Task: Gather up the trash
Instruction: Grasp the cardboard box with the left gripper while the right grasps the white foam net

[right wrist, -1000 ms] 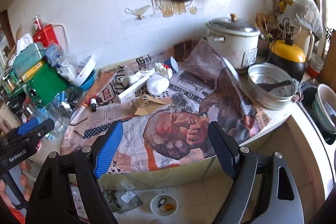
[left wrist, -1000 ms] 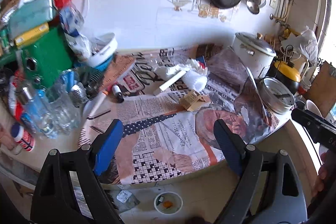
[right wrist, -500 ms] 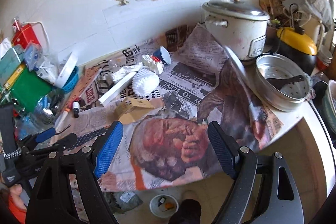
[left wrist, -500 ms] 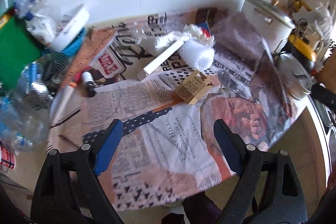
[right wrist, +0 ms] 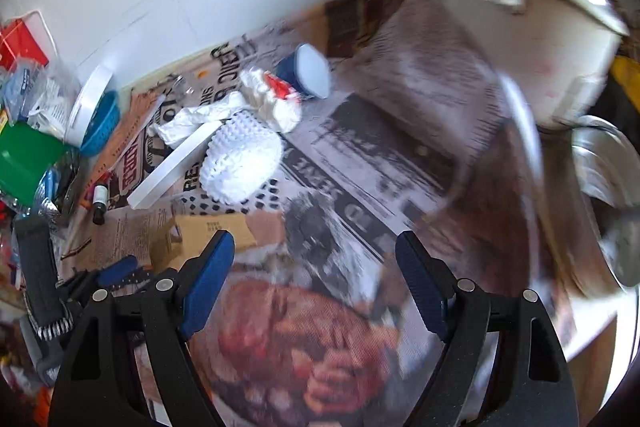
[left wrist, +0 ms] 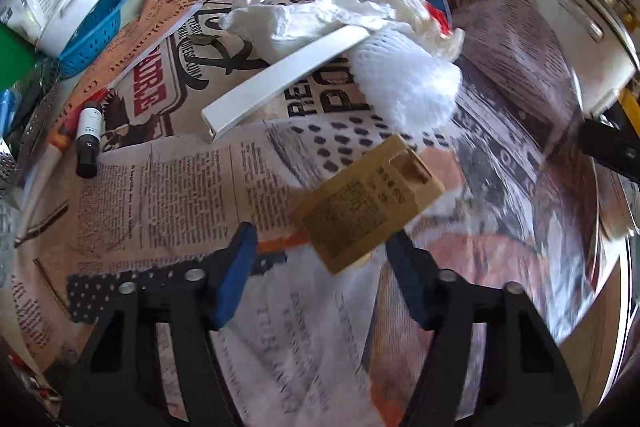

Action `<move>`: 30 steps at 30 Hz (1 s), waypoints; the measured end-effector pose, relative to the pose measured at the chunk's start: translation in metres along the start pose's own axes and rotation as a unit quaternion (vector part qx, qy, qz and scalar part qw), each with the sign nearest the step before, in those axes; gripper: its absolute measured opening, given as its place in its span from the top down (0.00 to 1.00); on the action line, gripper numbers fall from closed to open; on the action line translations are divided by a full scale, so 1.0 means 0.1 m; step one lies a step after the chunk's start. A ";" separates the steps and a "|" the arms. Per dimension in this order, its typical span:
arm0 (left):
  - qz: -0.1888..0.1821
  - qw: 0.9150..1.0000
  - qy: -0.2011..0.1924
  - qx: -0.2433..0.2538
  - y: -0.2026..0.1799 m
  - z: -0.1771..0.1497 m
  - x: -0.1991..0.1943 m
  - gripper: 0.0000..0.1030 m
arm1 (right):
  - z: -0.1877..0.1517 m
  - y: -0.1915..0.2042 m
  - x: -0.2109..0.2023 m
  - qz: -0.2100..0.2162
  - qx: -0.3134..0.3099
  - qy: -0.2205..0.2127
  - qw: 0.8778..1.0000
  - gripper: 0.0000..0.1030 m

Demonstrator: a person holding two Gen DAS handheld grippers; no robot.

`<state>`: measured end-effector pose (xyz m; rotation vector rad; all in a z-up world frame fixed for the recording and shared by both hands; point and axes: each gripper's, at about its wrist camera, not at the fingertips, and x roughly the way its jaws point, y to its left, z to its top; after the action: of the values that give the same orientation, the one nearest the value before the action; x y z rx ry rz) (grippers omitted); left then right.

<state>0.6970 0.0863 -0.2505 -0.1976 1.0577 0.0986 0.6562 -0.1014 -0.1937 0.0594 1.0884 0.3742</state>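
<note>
Left wrist view: the left gripper (left wrist: 320, 267) is hovering with fingers spread apart, the flattened cardboard box (left wrist: 370, 201) lying on the newspaper-covered worktop (left wrist: 160, 187) just ahead between them. Closing flat might pinch newspaper too.

Right wrist view: the right gripper (right wrist: 316, 275) is hanging released and empty; the foam net (right wrist: 240, 159) is sitting farther back.

Motion blur smears the rice cooker (right wrist: 532, 39) and newspaper (right wrist: 400, 147).
</note>
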 end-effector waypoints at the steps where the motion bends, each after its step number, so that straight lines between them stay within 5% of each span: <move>1: 0.000 1.000 0.000 -0.007 0.01 0.02 0.03 0.48 | 0.04 0.01 0.08 0.010 -0.001 0.005 1.000 0.22; 6: -0.003 0.999 0.010 -0.049 0.12 0.11 0.20 0.80 | 0.27 0.12 0.58 0.060 -0.007 0.037 0.998 0.22; 14: -0.013 0.997 -0.028 -0.072 0.22 0.16 0.12 0.91 | 0.38 0.15 1.05 0.119 0.040 0.072 0.990 0.24; 20: -0.003 0.996 -0.049 -0.075 0.30 0.12 -0.06 0.96 | 0.35 0.36 1.16 0.159 0.034 0.078 0.984 0.63; 30: 0.006 0.994 -0.094 -0.057 0.46 -0.08 -0.60 1.00 | 0.12 0.55 0.62 0.100 -0.013 0.006 0.995 0.78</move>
<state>0.6528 0.1308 -0.2076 -0.2791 0.8660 0.1860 0.6773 -0.0280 -0.2278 0.1432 1.0933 0.5701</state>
